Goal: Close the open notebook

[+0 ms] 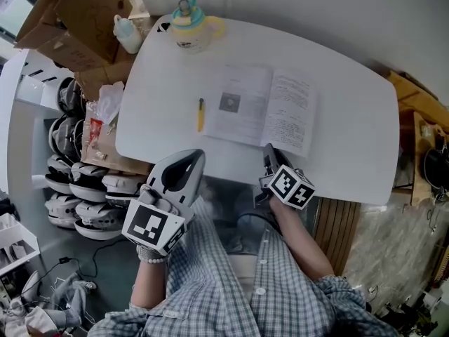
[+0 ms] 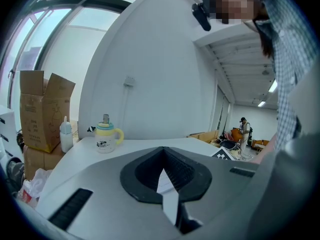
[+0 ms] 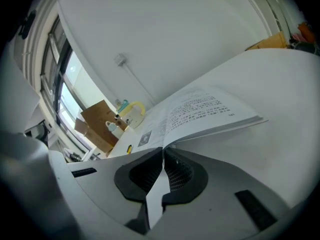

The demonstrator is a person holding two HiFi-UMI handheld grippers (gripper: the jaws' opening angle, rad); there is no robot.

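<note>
The open notebook lies flat in the middle of the white table, printed pages up. My right gripper is shut, and its tips rest at the notebook's near edge, close to the spine. In the right gripper view the notebook fills the space just beyond the closed tips; I cannot tell whether a page is pinched. My left gripper hovers shut at the table's front edge, left of the notebook, holding nothing. In the left gripper view its jaws meet over bare table.
A yellow pen lies left of the notebook. A yellow-and-white lidded mug stands at the far edge, with a small bottle and an open cardboard box beyond the table's left corner. Several helmets are stacked on the floor at left.
</note>
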